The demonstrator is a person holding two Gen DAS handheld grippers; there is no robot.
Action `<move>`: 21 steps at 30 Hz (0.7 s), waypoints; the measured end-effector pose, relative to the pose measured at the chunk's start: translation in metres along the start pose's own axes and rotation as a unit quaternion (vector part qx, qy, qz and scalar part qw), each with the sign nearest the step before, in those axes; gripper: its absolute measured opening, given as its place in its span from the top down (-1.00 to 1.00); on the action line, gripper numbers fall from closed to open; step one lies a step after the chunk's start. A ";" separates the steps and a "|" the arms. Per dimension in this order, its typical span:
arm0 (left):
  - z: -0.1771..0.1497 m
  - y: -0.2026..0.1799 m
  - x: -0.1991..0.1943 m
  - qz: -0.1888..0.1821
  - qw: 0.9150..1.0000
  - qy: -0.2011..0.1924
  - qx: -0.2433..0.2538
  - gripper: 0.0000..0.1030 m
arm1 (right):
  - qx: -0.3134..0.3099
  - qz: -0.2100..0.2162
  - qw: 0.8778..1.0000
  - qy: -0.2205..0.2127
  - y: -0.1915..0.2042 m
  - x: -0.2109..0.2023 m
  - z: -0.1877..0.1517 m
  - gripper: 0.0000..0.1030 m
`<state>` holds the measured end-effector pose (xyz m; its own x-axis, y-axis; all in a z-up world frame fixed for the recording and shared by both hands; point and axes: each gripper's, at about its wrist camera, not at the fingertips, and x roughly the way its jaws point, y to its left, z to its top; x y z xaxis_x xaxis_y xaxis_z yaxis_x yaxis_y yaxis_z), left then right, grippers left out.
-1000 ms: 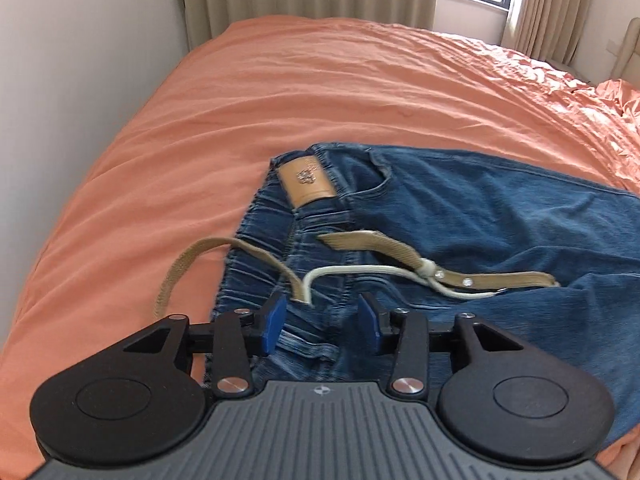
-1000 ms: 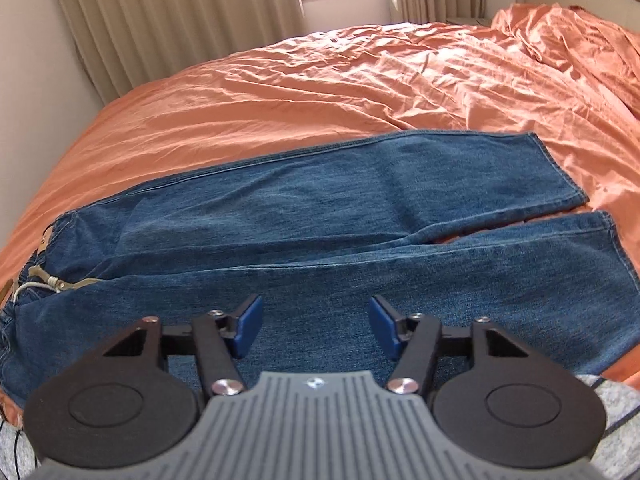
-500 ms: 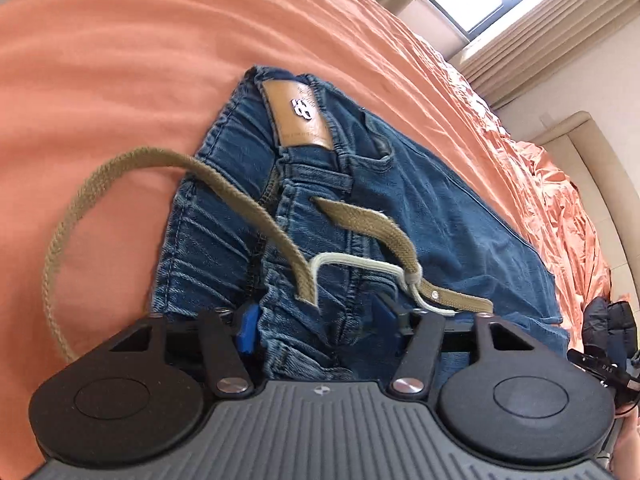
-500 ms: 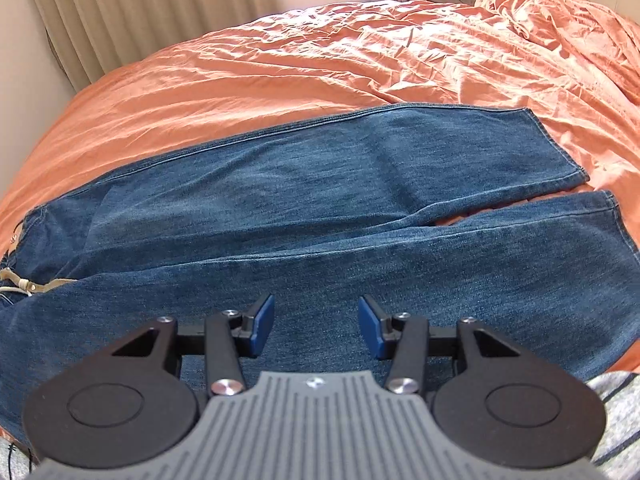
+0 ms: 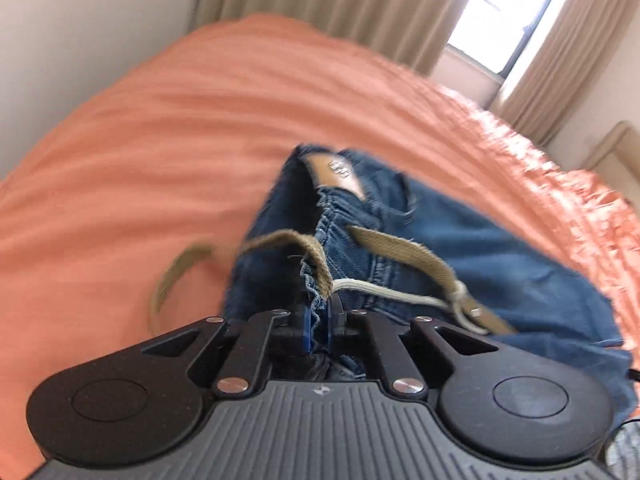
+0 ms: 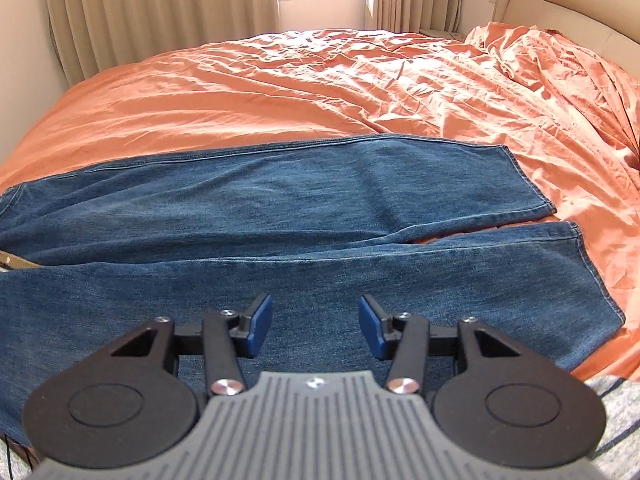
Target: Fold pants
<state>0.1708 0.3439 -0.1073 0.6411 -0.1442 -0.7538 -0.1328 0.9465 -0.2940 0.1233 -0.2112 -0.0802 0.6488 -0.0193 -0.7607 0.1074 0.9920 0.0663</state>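
Jeans (image 6: 304, 216) lie unfolded as left gripper (image 5: 318, 322) pinches the waistband and right gripper (image 6: 315, 326) hovers agape, empty.

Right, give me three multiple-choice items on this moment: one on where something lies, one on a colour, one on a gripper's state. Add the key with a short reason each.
1. Where do the jeans lie?
A. on the orange bedspread
B. over a chair
C. on the floor

2. What colour is the belt threaded at the waistband?
A. red
B. black
C. tan

3. How does the left gripper stand?
A. wide open above the bed
B. shut on the waistband
C. shut on a leg hem

Key: 1 A, denim spreads flat across the orange cover in the right wrist view. 2 C, the strap is khaki tan. 3 B, its blue pads pinch bunched denim at the waist, while the right gripper hangs open over a leg.
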 end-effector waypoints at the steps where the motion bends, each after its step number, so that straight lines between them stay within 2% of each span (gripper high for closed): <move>1: -0.006 0.003 0.011 0.009 1.000 0.012 -0.004 0.86 | 0.010 0.001 1.000 0.005 -0.004 -0.001 0.001 0.11; 4: -0.017 0.007 0.038 0.029 0.999 0.031 -0.008 0.86 | 0.041 0.005 0.999 0.022 -0.019 -0.006 0.007 0.09; 8: -0.019 -0.009 0.055 0.062 0.996 0.055 0.030 0.81 | 0.063 0.002 0.998 0.028 -0.048 -0.022 0.014 -0.10; 9: -0.018 -0.012 0.055 0.073 0.994 0.062 0.043 0.69 | 0.064 -0.001 0.998 0.026 -0.054 -0.026 0.015 -0.11; 12: -0.011 -0.027 0.049 0.094 0.991 0.067 0.072 0.56 | 0.059 -0.007 0.998 0.019 -0.077 -0.040 0.020 -0.11; 13: -0.010 -0.031 0.041 0.101 0.989 0.066 0.087 0.37 | 0.057 -0.005 0.998 0.017 -0.083 -0.044 0.022 -0.11; 14: -0.010 -0.037 0.033 0.112 0.986 0.063 0.105 0.23 | 0.055 -0.002 0.998 0.015 -0.089 -0.048 0.024 -0.11; 15: -0.009 -0.044 0.024 0.122 0.983 0.055 0.124 -0.04 | 0.053 0.003 0.999 0.013 -0.095 -0.053 0.027 -0.11; 17: -0.013 -0.062 0.001 0.124 0.976 0.034 0.176 -0.08 | 0.045 0.011 0.999 0.008 -0.106 -0.061 0.032 -0.11; 19: -0.017 -0.081 -0.017 0.095 0.968 0.047 0.228 -0.08 | 0.038 0.020 0.999 0.004 -0.116 -0.068 0.040 -0.11; 20: -0.020 -0.090 -0.026 0.074 0.961 0.062 0.259 -0.08 | 0.034 0.024 0.999 0.001 -0.119 -0.071 0.042 -0.11; 21: -0.026 -0.102 -0.032 0.061 0.950 0.077 0.296 -0.06 | 0.030 0.028 0.999 -0.002 -0.122 -0.075 0.045 -0.11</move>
<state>0.1443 0.2449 -0.0680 0.5247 -0.0193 -0.8511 0.2787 0.9485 0.1503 0.0952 -0.3366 -0.0026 0.6587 0.0358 -0.7516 0.1150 0.9823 0.1476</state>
